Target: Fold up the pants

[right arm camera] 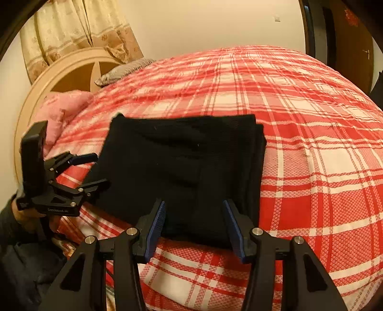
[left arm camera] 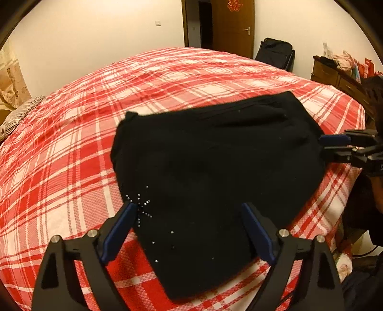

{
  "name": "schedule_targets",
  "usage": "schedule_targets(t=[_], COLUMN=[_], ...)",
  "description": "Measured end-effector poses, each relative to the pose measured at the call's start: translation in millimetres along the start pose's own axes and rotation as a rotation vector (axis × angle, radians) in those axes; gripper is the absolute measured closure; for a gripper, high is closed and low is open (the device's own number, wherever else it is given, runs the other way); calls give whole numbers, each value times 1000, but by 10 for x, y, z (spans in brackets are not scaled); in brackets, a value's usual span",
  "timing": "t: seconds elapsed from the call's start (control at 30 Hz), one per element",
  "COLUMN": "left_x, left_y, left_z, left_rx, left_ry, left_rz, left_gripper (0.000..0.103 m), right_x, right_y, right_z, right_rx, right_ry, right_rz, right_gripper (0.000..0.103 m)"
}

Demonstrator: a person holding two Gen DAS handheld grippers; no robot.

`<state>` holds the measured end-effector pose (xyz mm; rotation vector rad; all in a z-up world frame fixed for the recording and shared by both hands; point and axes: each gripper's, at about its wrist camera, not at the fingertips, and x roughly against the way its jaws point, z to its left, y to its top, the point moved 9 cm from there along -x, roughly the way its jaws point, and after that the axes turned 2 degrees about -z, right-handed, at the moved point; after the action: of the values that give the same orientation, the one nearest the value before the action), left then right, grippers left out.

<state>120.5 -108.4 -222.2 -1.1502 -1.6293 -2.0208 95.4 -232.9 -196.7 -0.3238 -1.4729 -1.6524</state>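
On the bed (left arm camera: pixel 79 143), over its red and white checked cover, the black pants (left arm camera: pixel 215 167) lie folded into a compact, nearly square bundle near the edge where the person stands, probably so that both hands reach it easily. Left tool (left arm camera: pixel 189 229) hangs over the near corner of the pants, its blue pads spread wide and empty; some small shiny studs on the cloth show beside its left pad. Right tool (right arm camera: pixel 194 222) is about half spread above the near edge of the bundle, and nothing is pinched between its pads, so both tools look released. I judge that the folding is finished or almost finished, because the layers sit stacked with tidy edges. A small white print is on the side of the left tool body in the right wrist view, but it is too blurred to read. On the door (left arm camera: pixel 239 24) hangs a red paper ornament (left arm camera: pixel 235 5).
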Motion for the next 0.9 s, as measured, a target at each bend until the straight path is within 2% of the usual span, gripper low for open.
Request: schedule_targets(t=[0.13,0.33,0.53,0.63,0.7,0.9], left_x=[67,-1,-119,-169,-203,-267], left_y=[125,244,259,253,245,213], left_z=[194,417,481,489,495,513], left_rx=[41,78,95,105,118,170], left_ry=[18,64,76,73,69,55], left_rz=[-30,-38,-34,-32,-31,-31], left_gripper=[11,11,11,11,8,2], right_x=[135,92,-107,-210,-245,-278], right_y=[156,331,341,313,299,261], right_z=[-38,-318,-500,-504,-545,-609], right_rx=[-90,-201,-286,-290,-295,-337], right_ry=[60,6,-12,-13,-37,-7], right_rz=[-64,-105,-62,-40,-40,-48], right_gripper=[51,51,51,51,51,51])
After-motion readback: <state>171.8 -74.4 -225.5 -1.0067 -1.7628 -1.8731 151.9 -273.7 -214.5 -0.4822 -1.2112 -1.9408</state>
